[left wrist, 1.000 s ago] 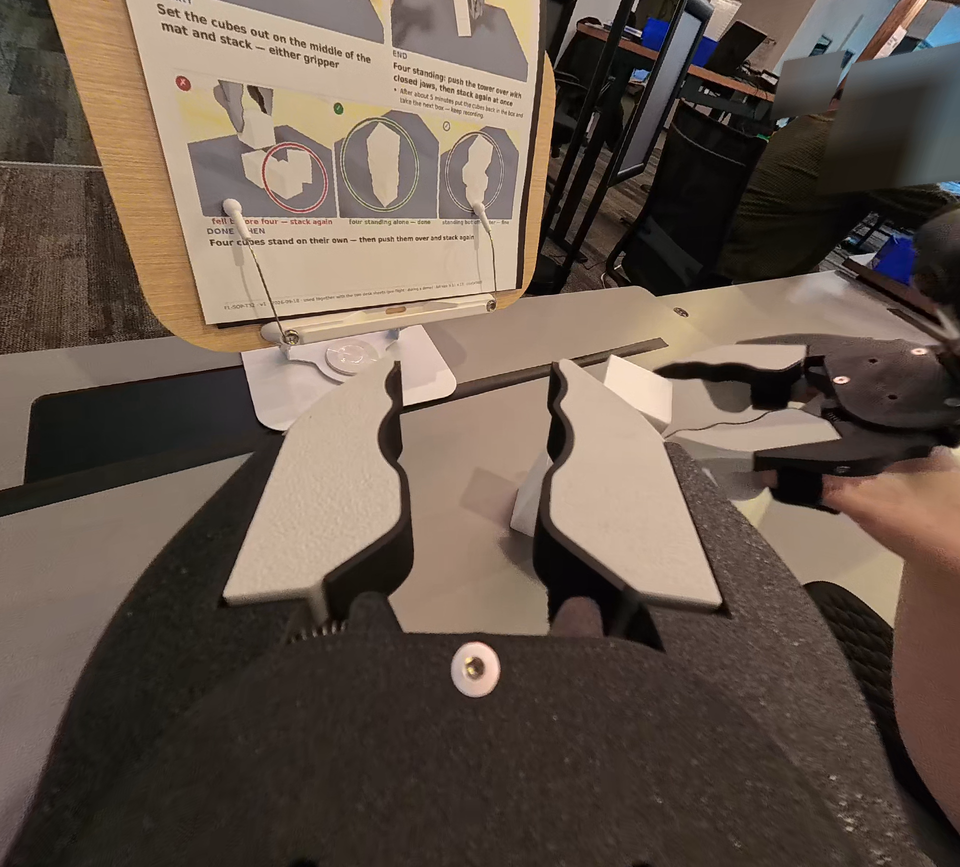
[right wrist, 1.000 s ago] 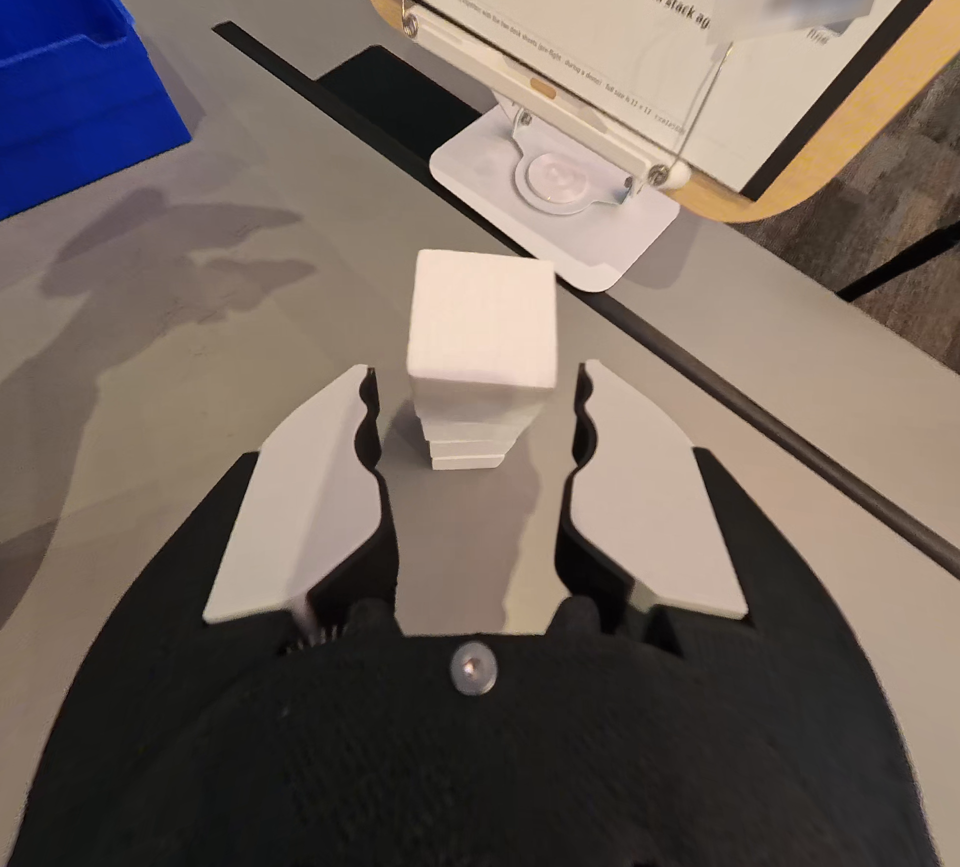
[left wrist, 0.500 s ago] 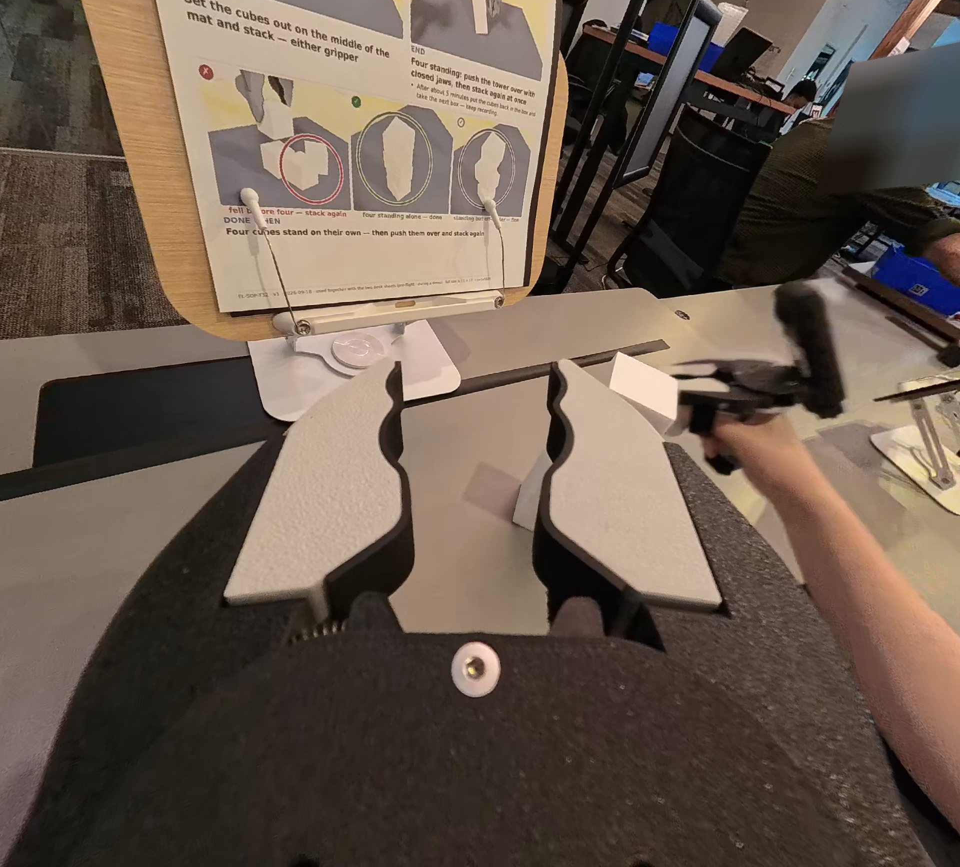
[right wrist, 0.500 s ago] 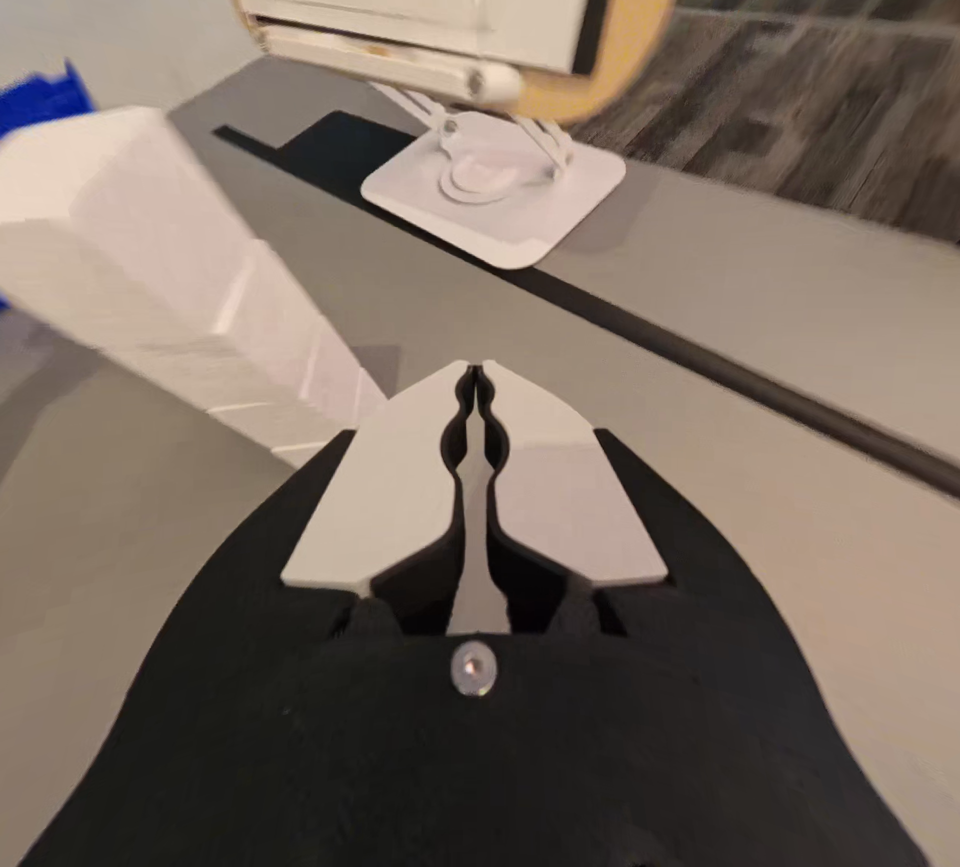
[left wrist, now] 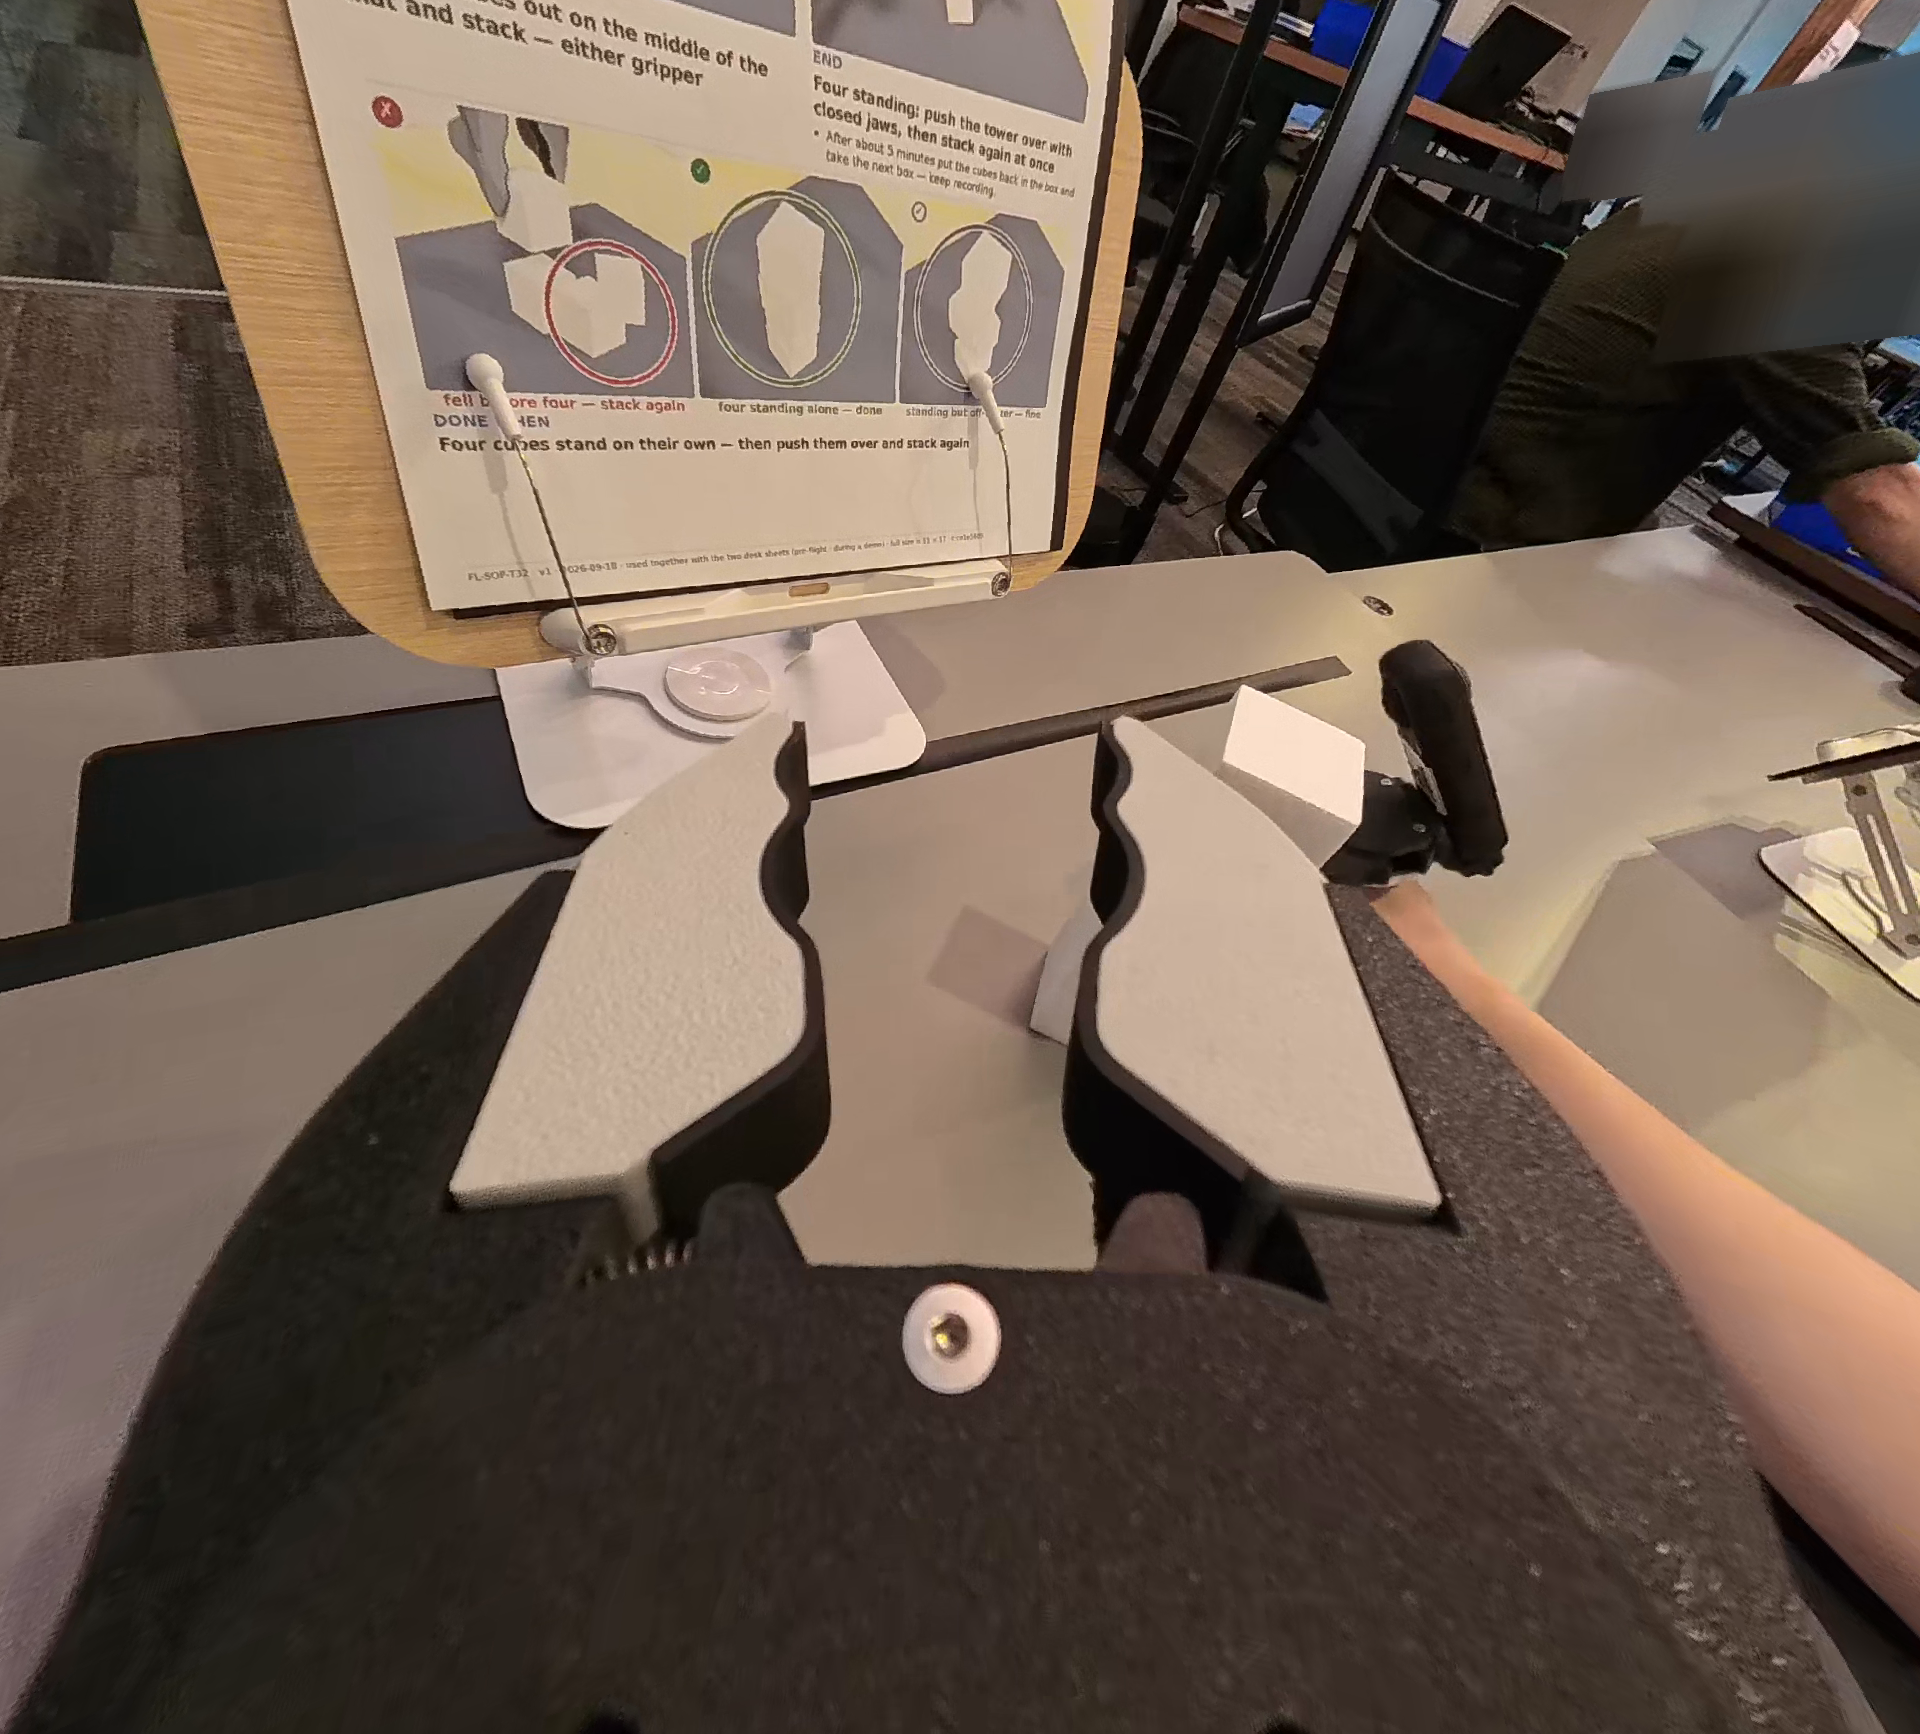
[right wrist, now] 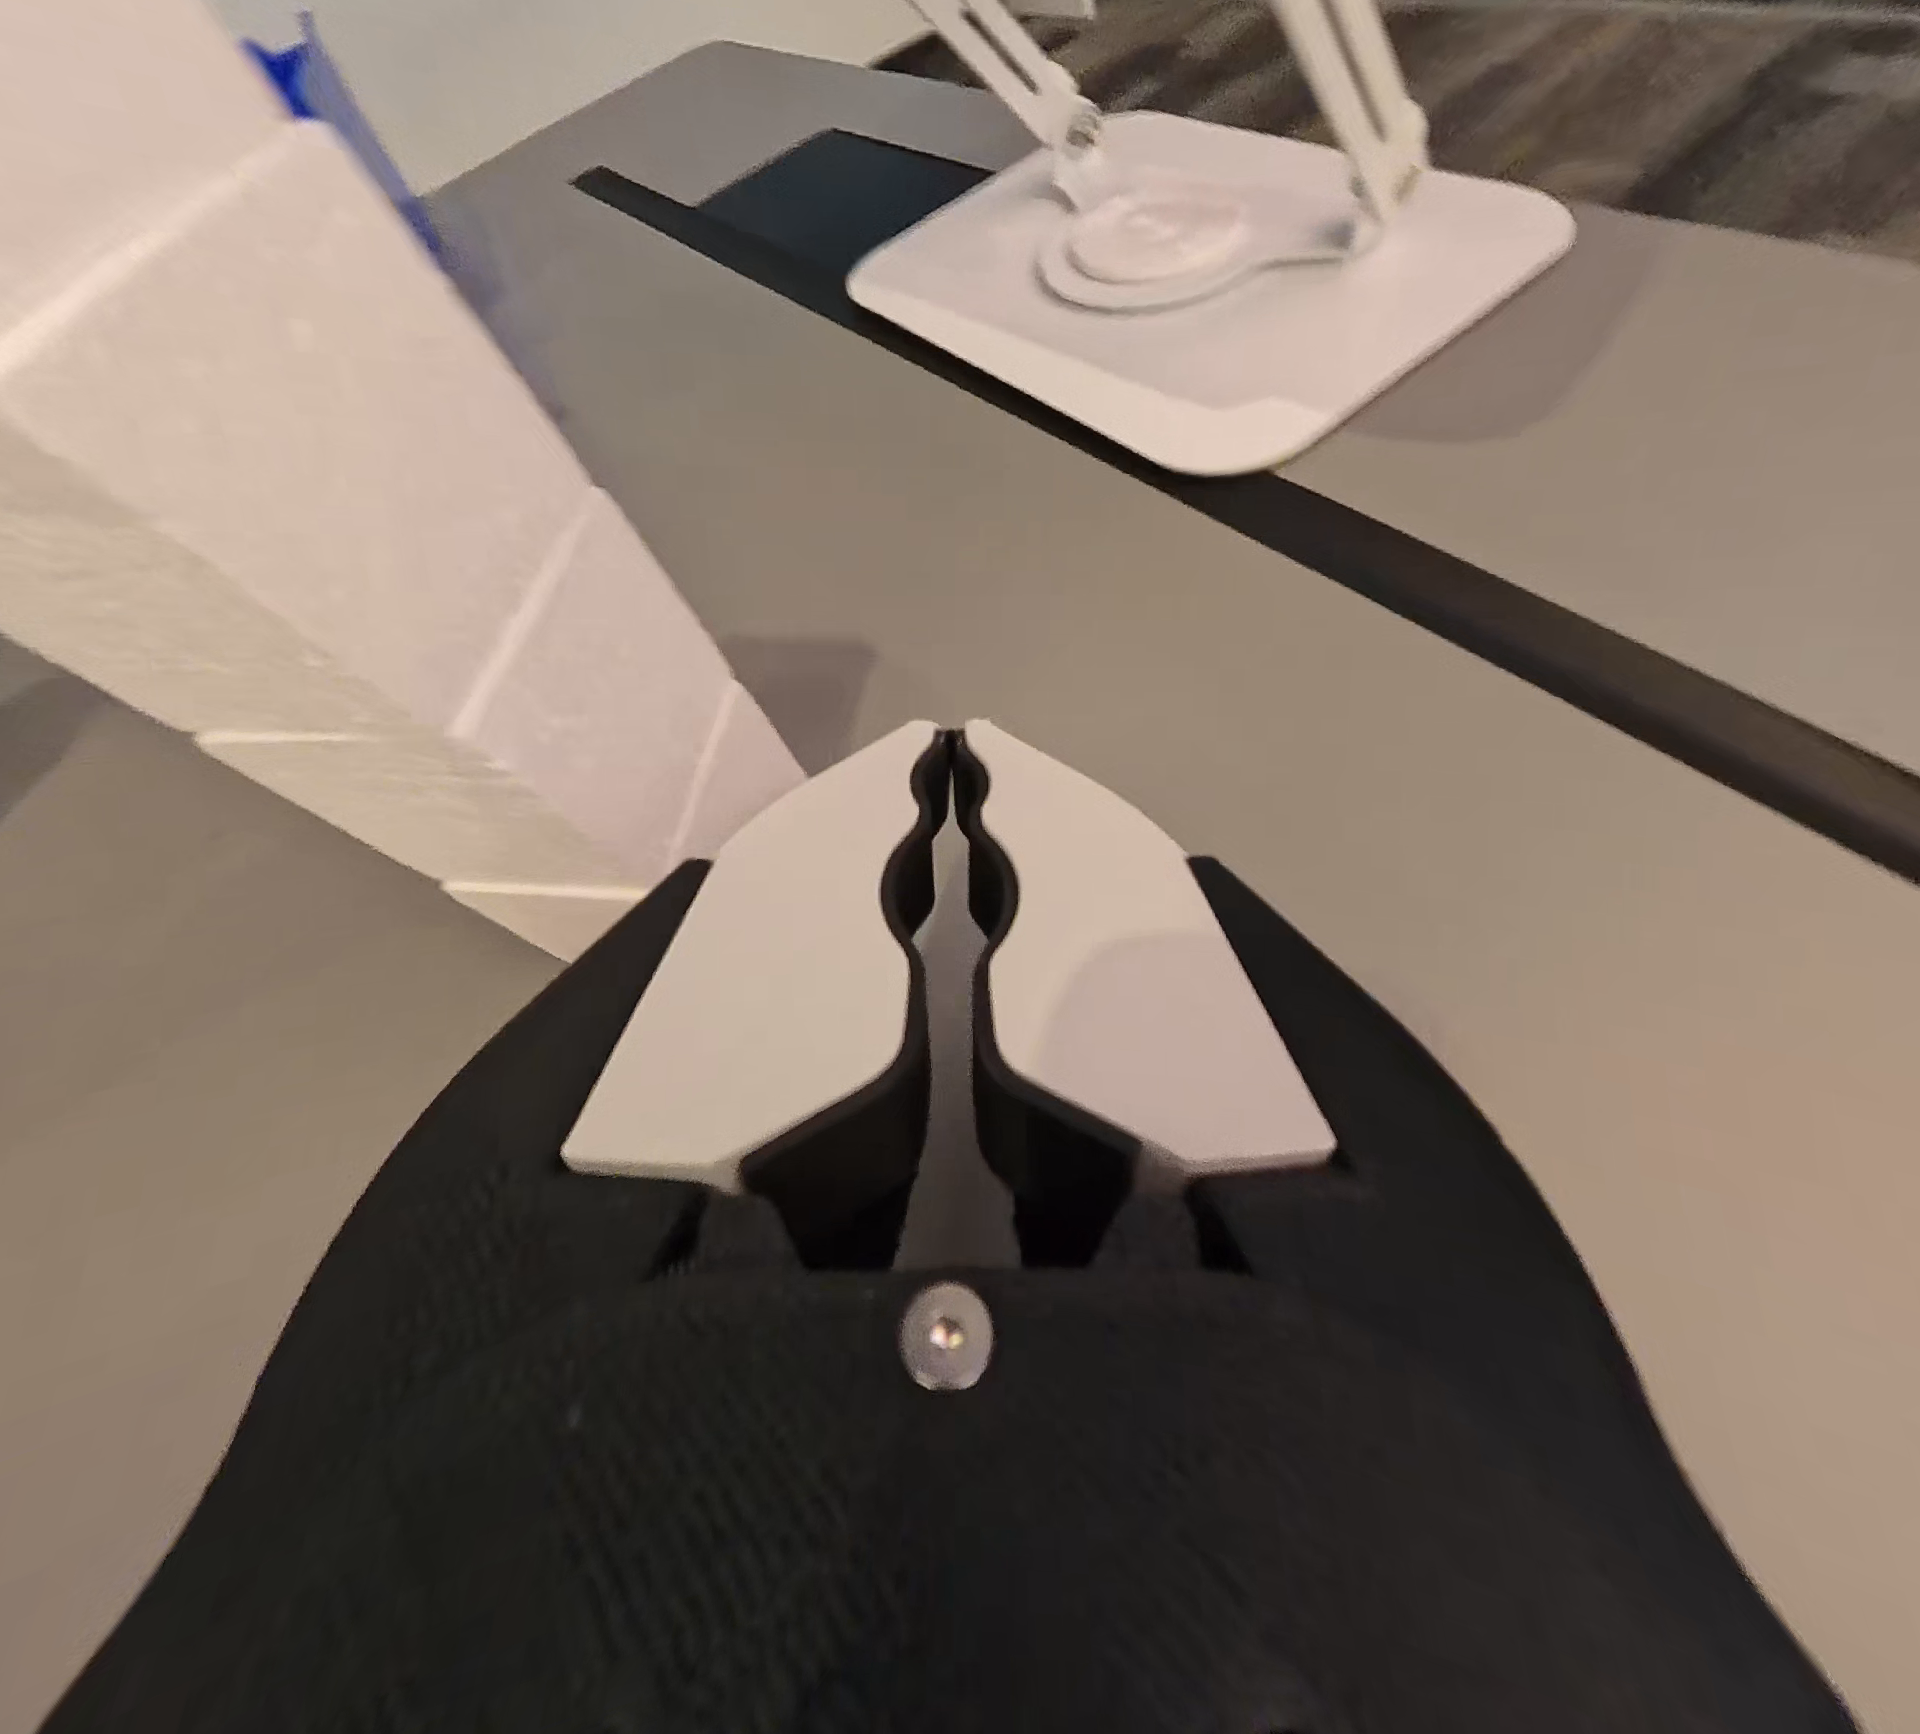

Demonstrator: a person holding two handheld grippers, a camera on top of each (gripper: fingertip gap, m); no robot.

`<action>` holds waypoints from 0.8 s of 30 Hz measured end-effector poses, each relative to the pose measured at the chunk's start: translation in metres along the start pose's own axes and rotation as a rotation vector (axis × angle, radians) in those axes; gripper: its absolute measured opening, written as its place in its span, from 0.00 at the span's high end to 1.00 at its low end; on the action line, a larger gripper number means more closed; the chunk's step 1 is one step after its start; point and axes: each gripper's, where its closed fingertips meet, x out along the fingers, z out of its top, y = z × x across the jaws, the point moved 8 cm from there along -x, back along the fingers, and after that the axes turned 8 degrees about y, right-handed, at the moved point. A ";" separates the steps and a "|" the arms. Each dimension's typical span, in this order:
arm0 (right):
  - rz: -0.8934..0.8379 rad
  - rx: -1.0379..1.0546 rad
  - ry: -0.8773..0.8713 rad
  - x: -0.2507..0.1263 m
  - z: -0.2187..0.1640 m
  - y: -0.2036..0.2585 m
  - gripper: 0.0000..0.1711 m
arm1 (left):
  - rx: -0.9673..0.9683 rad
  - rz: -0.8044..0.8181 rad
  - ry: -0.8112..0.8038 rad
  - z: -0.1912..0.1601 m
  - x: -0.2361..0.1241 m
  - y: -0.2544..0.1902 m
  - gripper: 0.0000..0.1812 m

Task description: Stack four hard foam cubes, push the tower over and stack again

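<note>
A tower of white foam cubes (left wrist: pixel 1294 775) stands on the grey table (left wrist: pixel 935 905), mostly hidden behind my left gripper's right finger (left wrist: pixel 1226 957). My left gripper (left wrist: pixel 951 734) is open and empty, just left of the tower and apart from it. My right gripper (right wrist: pixel 951 734) is shut with nothing between its pads. It sits low beside the tower (right wrist: pixel 312 489), which fills the left of the right wrist view. In the left wrist view the right gripper (left wrist: pixel 1392 837) is close against the top cube's right side; I cannot tell if they touch.
The instruction board's white stand (left wrist: pixel 717 718) sits at the back on a black strip (right wrist: pixel 1455 604). A blue bin (right wrist: pixel 301 74) peeks out behind the tower. Another stand (left wrist: pixel 1860 863) is at the far right. A person's forearm (left wrist: pixel 1621 1134) crosses the right side. Across from one pair of fingers to the other is roughly 30 centimetres.
My right gripper was open around the tower's top, then its pads came together on air and it swung down to the tower's right side. The tower and my left gripper stayed put.
</note>
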 end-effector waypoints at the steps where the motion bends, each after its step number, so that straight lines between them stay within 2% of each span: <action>1: 0.022 -0.023 0.001 0.003 0.002 0.005 1.00 | 0.001 0.001 0.000 0.000 0.000 0.000 0.71; 14: 0.035 -0.432 -0.008 0.002 0.030 0.076 1.00 | 0.031 0.036 -0.004 0.002 -0.010 -0.007 0.72; 24: 0.004 -0.416 -0.079 -0.026 0.045 0.072 1.00 | 0.083 0.084 -0.045 0.007 -0.040 -0.018 0.71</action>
